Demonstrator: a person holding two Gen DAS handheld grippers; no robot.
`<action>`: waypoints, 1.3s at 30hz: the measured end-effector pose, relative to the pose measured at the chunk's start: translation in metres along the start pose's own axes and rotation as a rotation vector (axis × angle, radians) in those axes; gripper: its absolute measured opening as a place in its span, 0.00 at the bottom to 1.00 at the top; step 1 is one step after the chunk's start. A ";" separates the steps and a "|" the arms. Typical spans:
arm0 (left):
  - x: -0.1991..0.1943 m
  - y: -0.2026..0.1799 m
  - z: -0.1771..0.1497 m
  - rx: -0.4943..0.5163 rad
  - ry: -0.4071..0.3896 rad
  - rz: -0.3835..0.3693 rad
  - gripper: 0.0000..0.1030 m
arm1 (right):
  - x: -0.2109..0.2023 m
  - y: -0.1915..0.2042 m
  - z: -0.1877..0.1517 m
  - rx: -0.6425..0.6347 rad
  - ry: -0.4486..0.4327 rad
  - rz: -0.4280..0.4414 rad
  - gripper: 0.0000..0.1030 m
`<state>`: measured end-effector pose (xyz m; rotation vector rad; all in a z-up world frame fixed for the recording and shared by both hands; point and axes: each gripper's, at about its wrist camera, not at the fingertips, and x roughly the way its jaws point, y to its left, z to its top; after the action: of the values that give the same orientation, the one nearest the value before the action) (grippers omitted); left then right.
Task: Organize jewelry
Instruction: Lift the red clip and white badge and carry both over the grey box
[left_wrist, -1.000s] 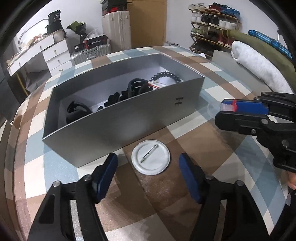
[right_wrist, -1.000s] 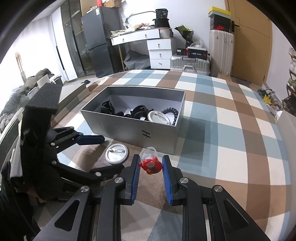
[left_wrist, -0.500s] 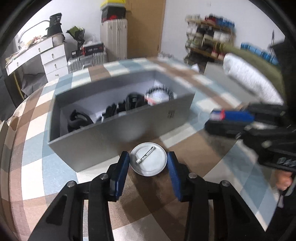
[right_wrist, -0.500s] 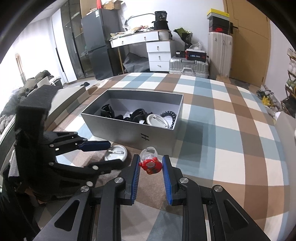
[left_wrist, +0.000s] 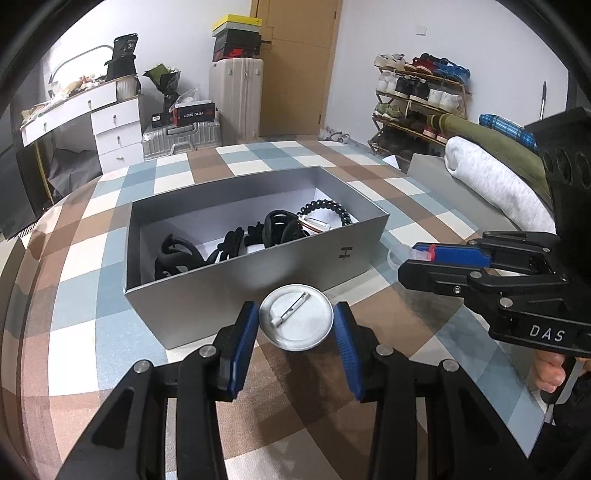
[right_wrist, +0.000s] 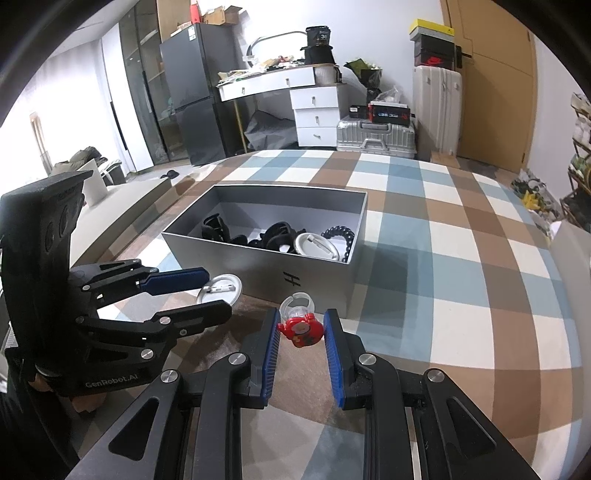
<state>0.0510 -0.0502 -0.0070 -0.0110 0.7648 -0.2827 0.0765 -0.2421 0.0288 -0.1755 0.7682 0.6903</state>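
Low in the frame, the left gripper (left_wrist: 296, 325) is clasping a round silver pin badge (left_wrist: 296, 317) between its blue pads, and the right gripper (right_wrist: 301, 332) is pinching a red toy ring (right_wrist: 300, 326) in its jaws. Just beyond both, at mid-frame, the grey box (left_wrist: 236, 280) is sitting on the checked tablecloth (right_wrist: 461, 280), holding black hair clips (left_wrist: 177, 254), a beaded bracelet (left_wrist: 332, 210) and another badge (right_wrist: 316, 245).

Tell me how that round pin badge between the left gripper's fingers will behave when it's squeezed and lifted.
The pin badge looks like thin metal, so probably stiff and light. Its smooth round rim may slip or pivot between the left gripper pads. It lies flat, pin side up, so rolling seems unlikely.
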 end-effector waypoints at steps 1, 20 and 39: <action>0.000 0.001 0.000 -0.003 -0.001 0.001 0.35 | 0.000 0.000 0.000 0.000 0.000 -0.002 0.23; -0.024 0.009 0.005 -0.054 -0.155 -0.027 0.35 | -0.001 0.005 0.008 0.027 -0.051 0.009 0.23; -0.028 0.014 0.007 -0.075 -0.194 -0.051 0.35 | -0.007 -0.002 0.013 0.059 -0.075 0.000 0.23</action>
<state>0.0399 -0.0303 0.0153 -0.1272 0.5824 -0.2968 0.0821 -0.2417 0.0429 -0.0961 0.7157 0.6696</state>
